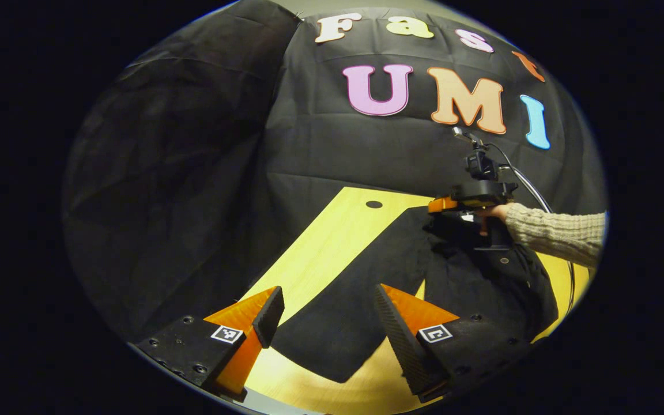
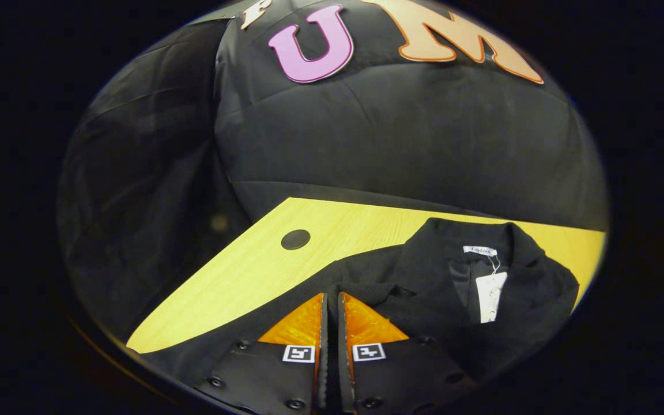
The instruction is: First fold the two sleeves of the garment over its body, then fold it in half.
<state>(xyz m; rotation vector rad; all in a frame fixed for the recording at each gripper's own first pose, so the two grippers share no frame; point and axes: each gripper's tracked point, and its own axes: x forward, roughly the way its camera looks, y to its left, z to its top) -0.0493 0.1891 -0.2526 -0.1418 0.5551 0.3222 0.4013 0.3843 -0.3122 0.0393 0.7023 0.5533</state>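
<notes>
A black garment (image 1: 378,259) lies spread on the yellow wooden table (image 1: 332,242). One sleeve (image 1: 332,340) reaches toward me in the left gripper view and lies under and between the fingers of my left gripper (image 1: 327,300), which stands open just above it. My right gripper (image 1: 444,204) is farther off, over the garment's upper part. In the right gripper view the right gripper (image 2: 330,297) is shut, with a bunched fold of the garment (image 2: 424,288) at its tips. The collar with a white hang tag (image 2: 490,294) lies to its right.
A hand in a knit sleeve (image 1: 557,233) holds the right gripper, and a cable (image 1: 531,190) trails from it. The table has a round dark hole (image 2: 295,239) near its far corner. Black cloth walls close in behind and on the left.
</notes>
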